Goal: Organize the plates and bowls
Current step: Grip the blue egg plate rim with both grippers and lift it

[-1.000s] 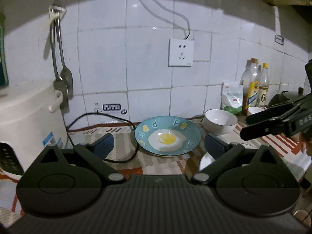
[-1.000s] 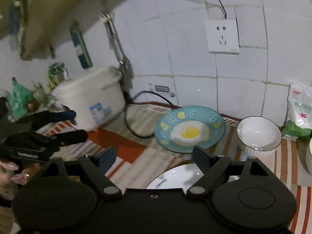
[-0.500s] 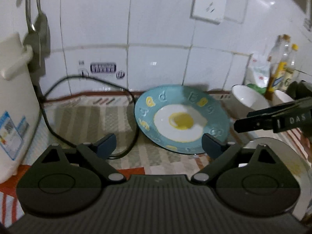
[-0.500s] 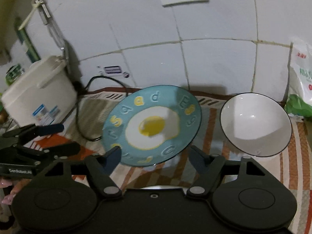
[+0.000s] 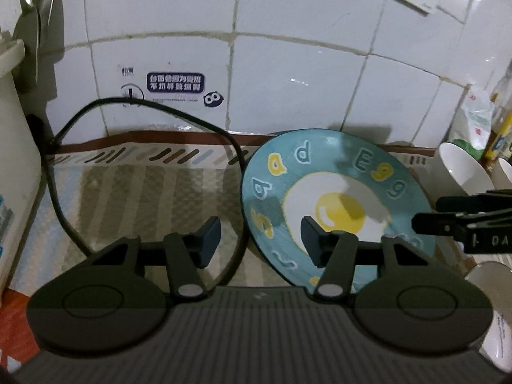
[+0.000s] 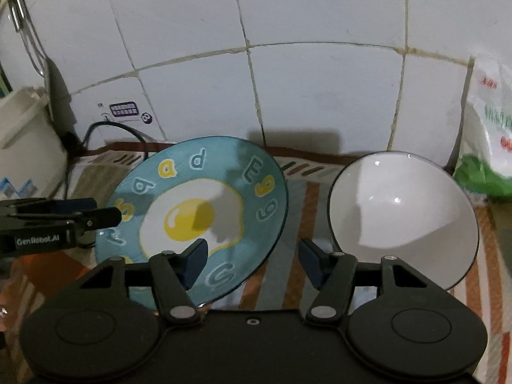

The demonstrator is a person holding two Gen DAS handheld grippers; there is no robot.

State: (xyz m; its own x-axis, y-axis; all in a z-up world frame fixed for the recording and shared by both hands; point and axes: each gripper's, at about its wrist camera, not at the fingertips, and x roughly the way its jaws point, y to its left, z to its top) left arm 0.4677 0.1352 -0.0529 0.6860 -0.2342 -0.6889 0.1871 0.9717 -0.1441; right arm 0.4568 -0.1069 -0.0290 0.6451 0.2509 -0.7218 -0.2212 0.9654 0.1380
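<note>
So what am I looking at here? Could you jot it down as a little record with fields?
setting: kitchen counter with a striped cloth against a white tiled wall
blue egg plate: flat on the cloth, between the two tools
white bowl: upright, empty, right of the plate
left gripper: open, at the plate's left edge
right gripper: open, at the plate's right edge
black cable: loops left of the plate

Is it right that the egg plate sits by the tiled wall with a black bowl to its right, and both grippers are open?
Not quite: the bowl is white, with only a thin dark rim, as the right wrist view shows. The egg plate does sit by the wall, left of it, and the left gripper and right gripper are both open.
</note>
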